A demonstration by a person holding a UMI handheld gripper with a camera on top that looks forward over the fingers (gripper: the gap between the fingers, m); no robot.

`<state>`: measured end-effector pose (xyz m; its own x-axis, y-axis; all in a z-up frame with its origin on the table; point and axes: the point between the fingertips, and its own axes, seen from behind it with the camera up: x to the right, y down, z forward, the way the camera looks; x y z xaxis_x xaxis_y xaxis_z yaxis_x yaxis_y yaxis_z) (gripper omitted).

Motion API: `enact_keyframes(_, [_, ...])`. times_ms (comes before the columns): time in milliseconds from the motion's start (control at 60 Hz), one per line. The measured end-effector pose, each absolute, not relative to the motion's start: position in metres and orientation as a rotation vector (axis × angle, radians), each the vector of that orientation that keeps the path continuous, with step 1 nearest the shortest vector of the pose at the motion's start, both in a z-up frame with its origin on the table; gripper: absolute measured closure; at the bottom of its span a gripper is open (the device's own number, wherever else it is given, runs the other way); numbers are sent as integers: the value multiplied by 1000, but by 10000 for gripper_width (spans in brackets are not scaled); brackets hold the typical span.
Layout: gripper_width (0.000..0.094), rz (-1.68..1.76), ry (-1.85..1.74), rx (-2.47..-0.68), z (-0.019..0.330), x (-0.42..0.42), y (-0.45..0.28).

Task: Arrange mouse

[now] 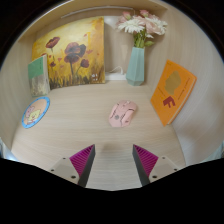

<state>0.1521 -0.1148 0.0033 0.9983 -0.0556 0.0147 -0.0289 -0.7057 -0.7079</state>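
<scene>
A pink computer mouse point(123, 114) lies on the pale wooden table point(80, 125), beyond my fingers and a little to the right of the gap between them. My gripper point(113, 163) is open and empty, with its magenta pads point(83, 158) wide apart over bare tabletop. The mouse is well ahead of the fingertips, with nothing touching it.
A flower painting point(70, 54) leans on the back wall. A pale blue vase of pink flowers point(136, 62) stands behind the mouse. An orange card point(172, 92) leans at the right. A green card point(38, 76) and a round coaster point(35, 112) are at the left.
</scene>
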Motion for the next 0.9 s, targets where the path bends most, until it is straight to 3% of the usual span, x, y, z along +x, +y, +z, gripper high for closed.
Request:
enact_keyframes(367, [183,38,-12,-2377,-5,174,-8])
enact_keyframes(783, [184,30,-133,-2398,-7,163,49])
enact_keyframes(900, [242,-3,-120,-2407,-10,166,52])
